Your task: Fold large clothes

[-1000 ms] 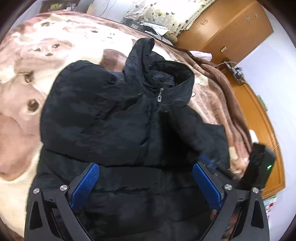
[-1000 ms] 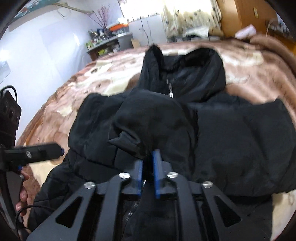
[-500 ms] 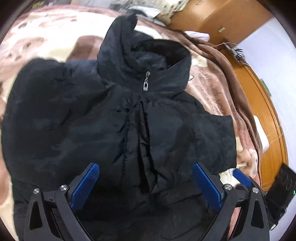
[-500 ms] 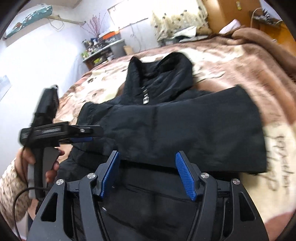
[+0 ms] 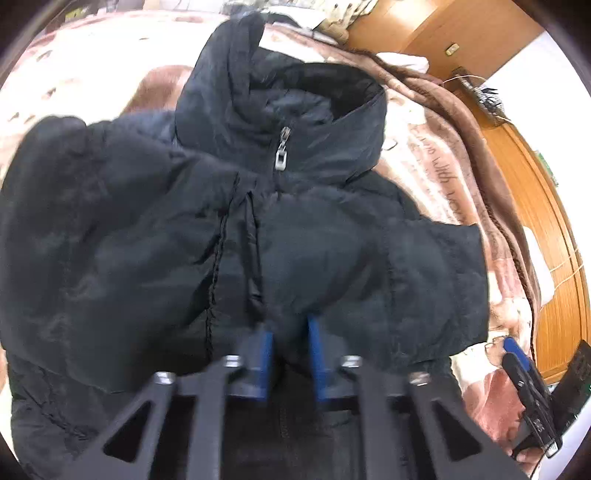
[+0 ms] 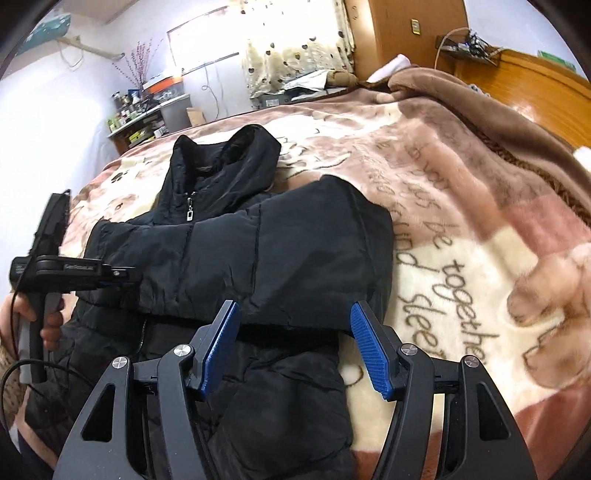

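Moved: both sleeves are now lying folded across the jacket's [image 5: 155, 229] chest, where a second ago only one was; the right gripper has let go and drawn back.
Left gripper [image 5: 290, 354]: its jaws are closing, blue pads [image 5: 264, 354] nipping a puff of black fabric at the lower edge of the folded sleeve [image 6: 258, 258].
Left hand [image 6: 48, 317]: wrapping the gripper's handle at the left edge of the right view, a cable trailing below it.
Jacket: lying flat and zipped on the blanket [image 6: 461, 206], collar standing at the far end, zip pull [image 5: 280, 157] showing at the neck.
Right gripper [image 6: 295, 347]: fingers spreading apart, holding nothing, hovering over the sleeve's near edge.
Blanket: pink, cream and brown, printed with lettering, bunching into a ridge at the far right.
Around: cluttered shelf [image 6: 147, 118] by the far wall, spotted curtain [image 6: 295, 55] at the window, wooden wardrobe [image 6: 406, 29] and headboard [image 6: 535, 77] beyond the bed.
In the way: black gripper frames are covering the jacket's hem in both views.
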